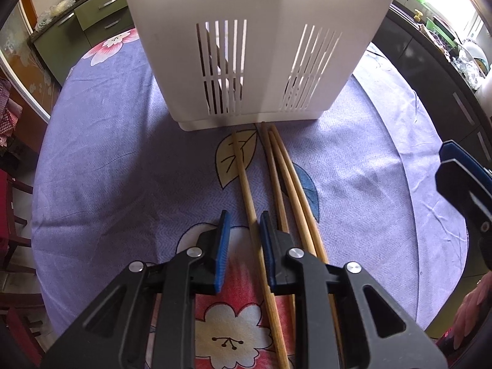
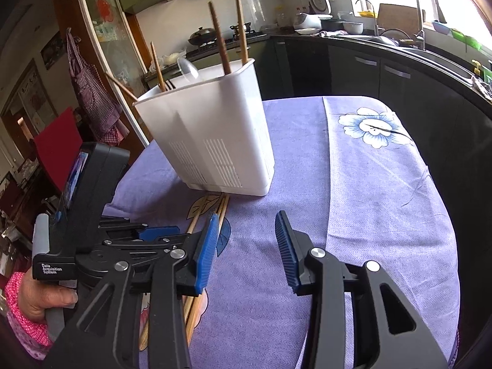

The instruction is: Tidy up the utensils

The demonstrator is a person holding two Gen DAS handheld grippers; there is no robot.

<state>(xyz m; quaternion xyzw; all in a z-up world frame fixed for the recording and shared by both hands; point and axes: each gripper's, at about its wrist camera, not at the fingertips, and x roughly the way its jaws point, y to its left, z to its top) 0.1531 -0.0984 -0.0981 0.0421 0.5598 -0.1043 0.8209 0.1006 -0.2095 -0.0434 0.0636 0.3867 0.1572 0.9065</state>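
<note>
Chopsticks [image 1: 278, 166] lie lengthwise at centre frame on the purple cloth [image 1: 107, 169], tips touching the white holder [image 1: 246, 46] (others already stand inside). The left gripper [image 1: 243, 246] straddles one, narrowed but seemingly not pinching; the right gripper [image 2: 244, 246] is released, empty.

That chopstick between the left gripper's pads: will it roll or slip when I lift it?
Probably stiff: the chopstick looks like thin, straight wood. Round and smooth, so it may roll on the cloth or slip. The left gripper sits near one end, so its far tip may droop.
</note>
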